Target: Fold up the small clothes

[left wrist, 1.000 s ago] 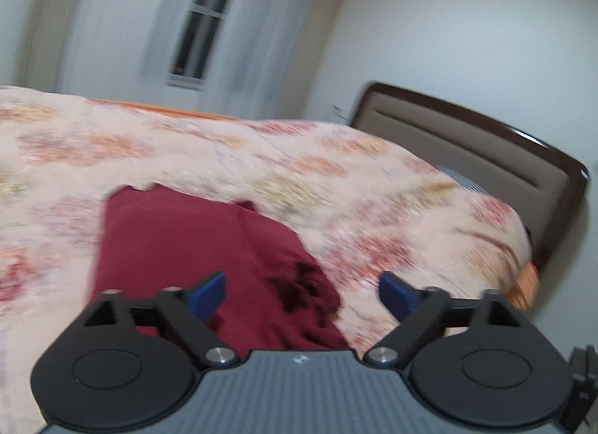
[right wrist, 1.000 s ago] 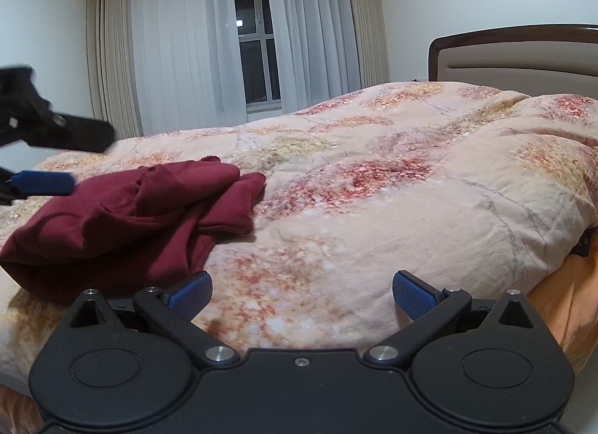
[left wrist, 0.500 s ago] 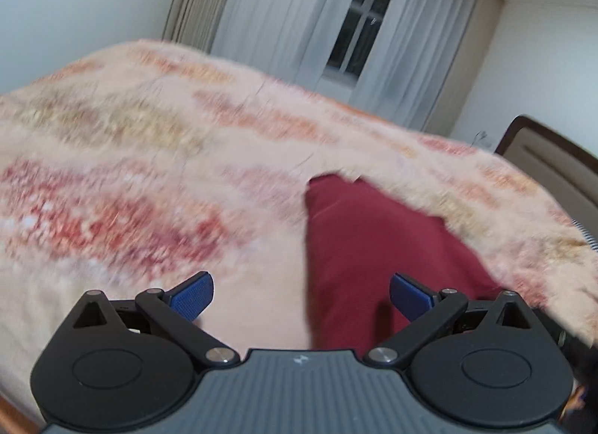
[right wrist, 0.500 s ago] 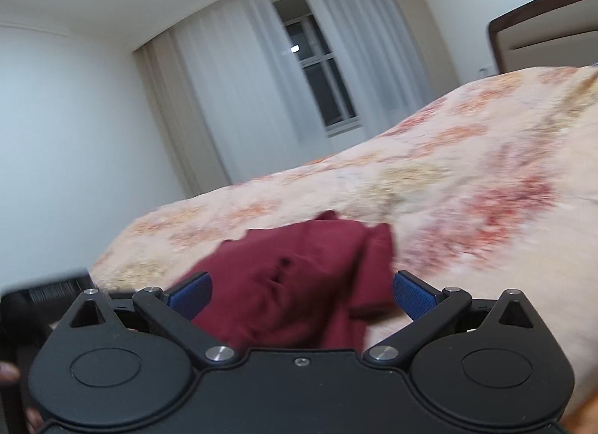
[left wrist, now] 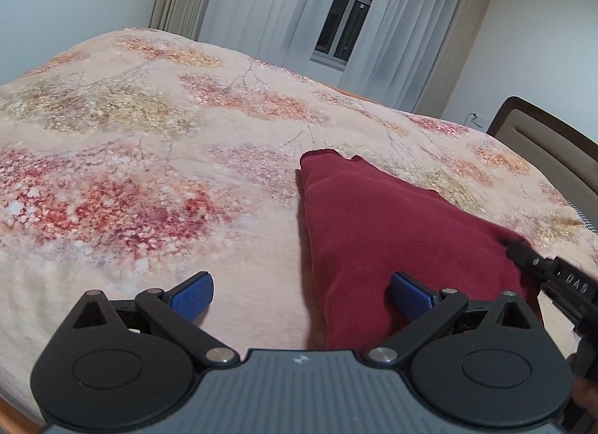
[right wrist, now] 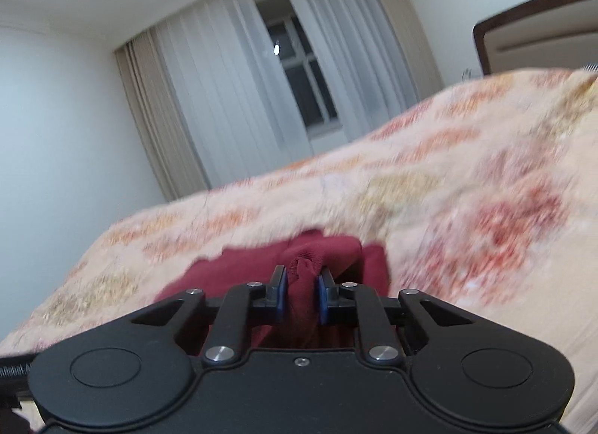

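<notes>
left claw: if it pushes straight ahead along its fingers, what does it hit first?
Probably the floral peach bedspread: the open left claw tilts down at bare quilt just left of the dark red knit garment, whose edge it may graze. Depth is unclear.

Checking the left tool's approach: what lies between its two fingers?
In the left wrist view, the left tool stands open over bare quilt; the red garment's edge reaches in by the right finger.

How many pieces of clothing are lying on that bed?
1: a dark red garment on the floral bedspread, a bunched fold pinched between the right gripper fingers. Others may lie outside the views.
</notes>
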`<state>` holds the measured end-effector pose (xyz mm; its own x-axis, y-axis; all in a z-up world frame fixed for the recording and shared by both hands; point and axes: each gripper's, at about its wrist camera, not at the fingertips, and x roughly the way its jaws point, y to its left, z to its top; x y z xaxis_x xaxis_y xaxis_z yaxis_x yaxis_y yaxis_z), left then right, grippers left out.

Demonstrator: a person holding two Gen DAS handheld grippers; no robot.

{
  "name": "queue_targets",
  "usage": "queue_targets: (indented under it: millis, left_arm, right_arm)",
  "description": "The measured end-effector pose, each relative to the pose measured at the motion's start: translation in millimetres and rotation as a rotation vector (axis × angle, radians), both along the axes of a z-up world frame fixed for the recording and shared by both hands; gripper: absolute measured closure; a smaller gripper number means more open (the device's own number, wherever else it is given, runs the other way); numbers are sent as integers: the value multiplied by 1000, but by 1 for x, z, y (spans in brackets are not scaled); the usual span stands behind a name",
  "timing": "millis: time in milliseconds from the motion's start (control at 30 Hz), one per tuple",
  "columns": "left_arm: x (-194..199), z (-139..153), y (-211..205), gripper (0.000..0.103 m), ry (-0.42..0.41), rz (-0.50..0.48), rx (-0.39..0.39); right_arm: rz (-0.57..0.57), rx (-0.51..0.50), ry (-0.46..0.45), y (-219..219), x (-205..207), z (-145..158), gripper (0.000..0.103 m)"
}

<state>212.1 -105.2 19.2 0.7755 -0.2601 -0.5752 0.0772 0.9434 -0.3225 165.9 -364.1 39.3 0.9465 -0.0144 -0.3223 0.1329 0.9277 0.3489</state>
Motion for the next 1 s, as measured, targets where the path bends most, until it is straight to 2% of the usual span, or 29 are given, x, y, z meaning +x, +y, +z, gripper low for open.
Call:
queue_targets:
  millis: [133,333,733,1000]
  left_arm:
    - [-1,-2,-6,1,1,-26,-7]
    - [1,-11,-7,1,24,-40,5]
    - [0,-6,-10,1,22,-49,27]
    - [-2,2,-11,0,-19,-52,50]
  right_arm:
    - [-33,-4,7,-12,-1,-2,86]
    - [-59,-3,93,-12,3,-36,85]
    - [-79,-28,89,-9,-2,-48,83]
    - [-101,-75,81,-4,-7,-49,83]
